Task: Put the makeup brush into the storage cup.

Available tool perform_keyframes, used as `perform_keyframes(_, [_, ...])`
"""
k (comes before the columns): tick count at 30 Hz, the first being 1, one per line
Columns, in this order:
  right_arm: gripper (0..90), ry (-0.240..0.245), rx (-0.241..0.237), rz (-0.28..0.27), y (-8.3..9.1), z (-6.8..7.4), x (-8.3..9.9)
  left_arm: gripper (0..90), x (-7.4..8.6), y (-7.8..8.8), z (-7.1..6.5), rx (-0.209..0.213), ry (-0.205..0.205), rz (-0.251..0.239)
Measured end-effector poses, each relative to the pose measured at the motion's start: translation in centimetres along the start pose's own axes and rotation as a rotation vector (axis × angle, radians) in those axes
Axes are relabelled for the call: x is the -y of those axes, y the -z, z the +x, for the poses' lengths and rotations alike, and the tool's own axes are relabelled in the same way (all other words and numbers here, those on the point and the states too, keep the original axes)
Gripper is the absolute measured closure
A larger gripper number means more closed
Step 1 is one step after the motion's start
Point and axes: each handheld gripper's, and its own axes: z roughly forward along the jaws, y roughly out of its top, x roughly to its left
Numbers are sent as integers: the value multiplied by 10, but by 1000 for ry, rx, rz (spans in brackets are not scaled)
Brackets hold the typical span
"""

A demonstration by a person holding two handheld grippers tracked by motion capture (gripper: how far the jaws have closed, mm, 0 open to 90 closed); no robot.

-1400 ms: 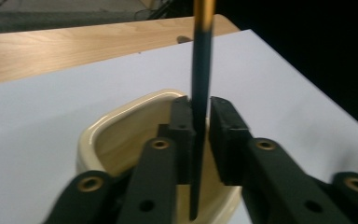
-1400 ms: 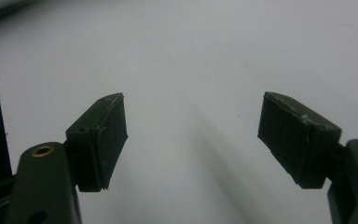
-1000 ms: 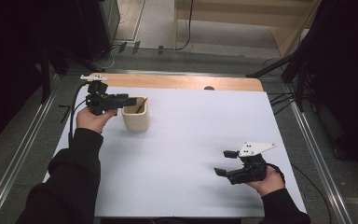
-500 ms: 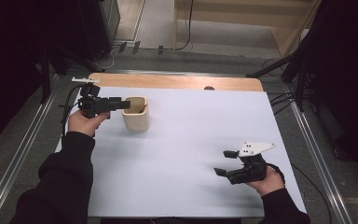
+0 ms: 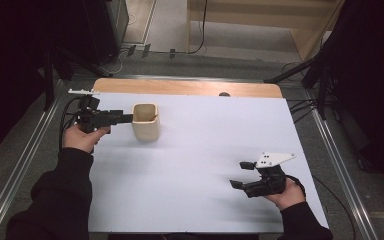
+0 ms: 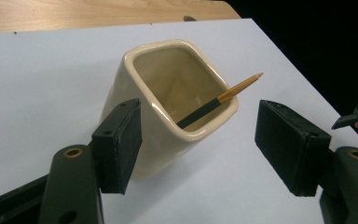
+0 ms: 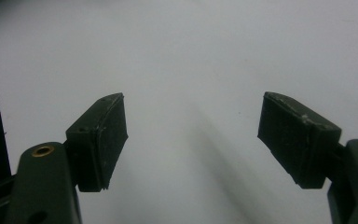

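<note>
**Left jaws sit beside the cup, pencil leaning inside**

In the high view the cream cup [image 5: 145,121] stands upright in the upper left of the frame, on the white sheet covering the table [image 5: 190,88]. The left gripper [image 5: 121,118] lies just left of it, its jaws pointing at the cup's side wall, and is much the nearer of the two. The right gripper [image 5: 244,175] rests well apart, at lower right.

In the left gripper view the left gripper's jaws stand wide open and empty. The cup is ahead, offset toward the left pad, which overlaps the cup's wall in the picture; I cannot tell whether they touch.

The cup looks like glazed ceramic, smooth and glossy, square-mouthed with rounded corners. A slim pencil [image 6: 219,98], dark-bodied with an orange end, leans in it, its long axis slanting from the bottom up over the rim toward upper right.

The right gripper's jaws are also spread wide over bare white sheet, holding nothing.
</note>
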Motion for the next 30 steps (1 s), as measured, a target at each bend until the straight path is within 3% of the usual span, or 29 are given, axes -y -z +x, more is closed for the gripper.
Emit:
perform_keyframes(18, [243,-10,2,0,-1,-1,1,318,25,8,-3,14,-3,16])
perform_keyframes(30, [243,-16,3,0,0,-2,1,301,47,9,-14,27,-41,45])
